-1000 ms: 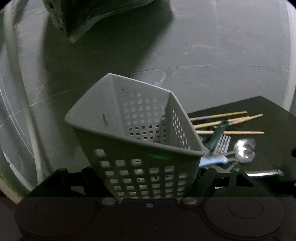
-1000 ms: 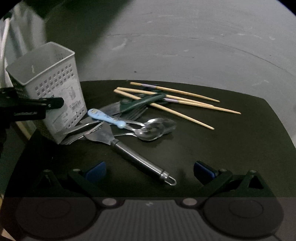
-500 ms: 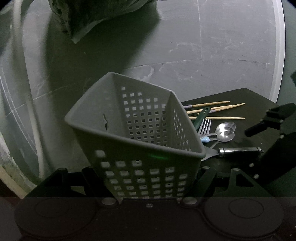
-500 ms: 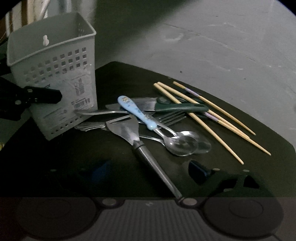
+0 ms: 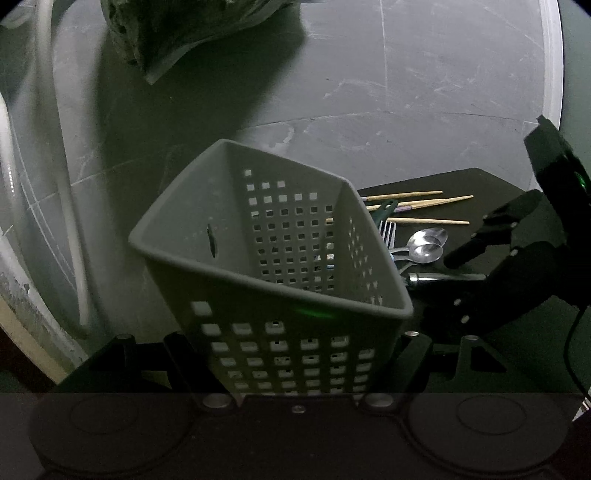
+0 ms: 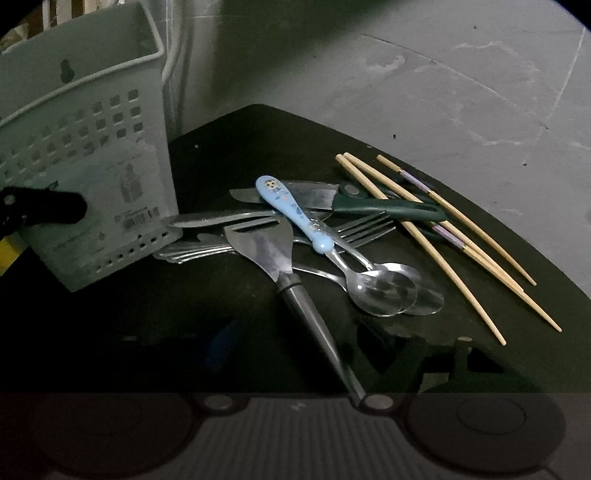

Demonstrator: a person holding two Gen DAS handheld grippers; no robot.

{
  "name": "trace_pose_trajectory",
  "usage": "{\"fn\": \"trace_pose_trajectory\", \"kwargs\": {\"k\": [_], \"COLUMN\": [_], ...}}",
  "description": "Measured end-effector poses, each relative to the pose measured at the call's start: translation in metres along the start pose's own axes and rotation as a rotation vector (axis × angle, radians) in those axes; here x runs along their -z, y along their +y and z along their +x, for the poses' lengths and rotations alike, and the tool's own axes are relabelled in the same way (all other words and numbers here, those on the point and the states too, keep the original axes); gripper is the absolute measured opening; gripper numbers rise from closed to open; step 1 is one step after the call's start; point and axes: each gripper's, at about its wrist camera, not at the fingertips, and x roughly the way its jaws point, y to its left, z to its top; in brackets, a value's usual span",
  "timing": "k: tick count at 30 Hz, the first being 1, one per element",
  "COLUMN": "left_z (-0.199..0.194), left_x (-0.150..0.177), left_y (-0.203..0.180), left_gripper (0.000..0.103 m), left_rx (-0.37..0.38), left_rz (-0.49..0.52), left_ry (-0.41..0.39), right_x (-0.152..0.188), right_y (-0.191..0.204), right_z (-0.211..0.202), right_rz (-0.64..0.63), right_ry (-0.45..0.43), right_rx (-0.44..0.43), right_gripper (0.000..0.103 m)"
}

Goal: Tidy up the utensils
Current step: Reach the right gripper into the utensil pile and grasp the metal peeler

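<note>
My left gripper (image 5: 295, 354) is shut on the grey perforated utensil basket (image 5: 273, 251), pinching its lower walls; the basket is tilted and looks empty. In the right wrist view the basket (image 6: 85, 155) stands at the left edge of the black table (image 6: 229, 306), next to a pile of utensils. In the pile are a blue-handled spoon (image 6: 291, 210), a green-handled knife (image 6: 388, 208), forks (image 6: 365, 229), steel spoons (image 6: 388, 291), several chopsticks (image 6: 443, 240) and a steel slicer (image 6: 266, 251). My right gripper (image 6: 295, 343) is closing with the slicer's handle (image 6: 306, 310) between its jaws, the pads apart from it.
The table stands on a grey scuffed floor (image 5: 406, 92). A white hose (image 5: 62, 166) runs along the left, and a dark crumpled bag (image 5: 177, 33) lies at the top. The table's far corner (image 6: 258, 109) and right edge drop off close to the chopsticks.
My right gripper rolled, came down over the slicer's handle, and its jaws narrowed. It now shows at the right of the left wrist view. The basket stays held.
</note>
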Motion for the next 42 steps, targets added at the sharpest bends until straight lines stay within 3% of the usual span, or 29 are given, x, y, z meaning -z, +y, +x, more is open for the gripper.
{"fn": "trace_pose_trajectory", "kwargs": {"k": [6,17,22,29,34,39,42], "left_z": [-0.004,-0.005,-0.006,-0.006,-0.006,-0.005,-0.006], "left_x": [0.002,0.001,0.001,0.003,0.003,0.003,0.003], "left_y": [-0.003,-0.004,-0.004,-0.002,-0.002,-0.002,-0.002], "left_gripper": [0.077,0.077,0.077,0.077,0.077,0.077,0.077], "left_rx": [-0.008,-0.010,-0.006,0.000,-0.001,-0.001,-0.001], "left_rz": [-0.007,-0.008,-0.005,-0.003,-0.003,-0.002,-0.003], "left_ry": [0.003,0.003,0.002,0.000,0.001,0.000,-0.001], "right_x": [-0.001,-0.004,-0.007,-0.024,-0.030,-0.028,-0.027], "right_y": [0.000,-0.006,-0.010,-0.014,-0.020,-0.021,-0.018], "right_z": [0.000,0.001,0.002,0.009,0.023,0.024,0.023], "right_rz": [-0.004,-0.012,-0.026,-0.064,-0.021,-0.014,-0.020], "right_ry": [0.005,0.038,0.049,0.066,0.098,0.098,0.097], "right_rx": [-0.029,-0.088,-0.105,-0.137,-0.177,-0.188,-0.184], "right_gripper": [0.062,0.061,0.052,0.047,0.042,0.026,0.024]}}
